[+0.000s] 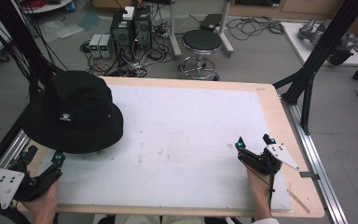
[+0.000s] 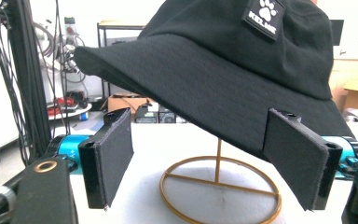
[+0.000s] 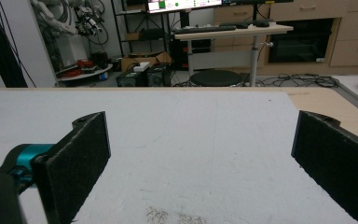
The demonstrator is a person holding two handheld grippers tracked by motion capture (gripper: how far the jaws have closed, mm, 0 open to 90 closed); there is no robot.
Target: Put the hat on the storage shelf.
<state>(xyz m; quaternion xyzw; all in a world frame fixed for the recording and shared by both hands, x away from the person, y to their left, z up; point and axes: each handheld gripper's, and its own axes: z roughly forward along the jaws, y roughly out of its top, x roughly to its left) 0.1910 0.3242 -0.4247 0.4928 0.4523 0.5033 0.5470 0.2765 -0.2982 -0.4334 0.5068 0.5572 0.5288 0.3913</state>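
A black bucket hat (image 1: 74, 112) with a small white paw patch sits at the table's left side. In the left gripper view the hat (image 2: 223, 70) rests on a thin gold wire stand (image 2: 219, 186) with a ring base. My left gripper (image 1: 43, 155) is open at the front left corner, just short of the brim, and its jaws stand wide apart with the brim (image 2: 200, 119) ahead between them. My right gripper (image 1: 254, 141) is open at the front right, resting low over the white mat with nothing between its jaws.
A white mat (image 1: 182, 140) covers most of the wooden table (image 1: 272, 107). Black frame posts (image 1: 317, 51) rise at the right and left edges. Behind the table stand a stool (image 1: 200, 44) and computer boxes with cables (image 1: 130, 32) on the floor.
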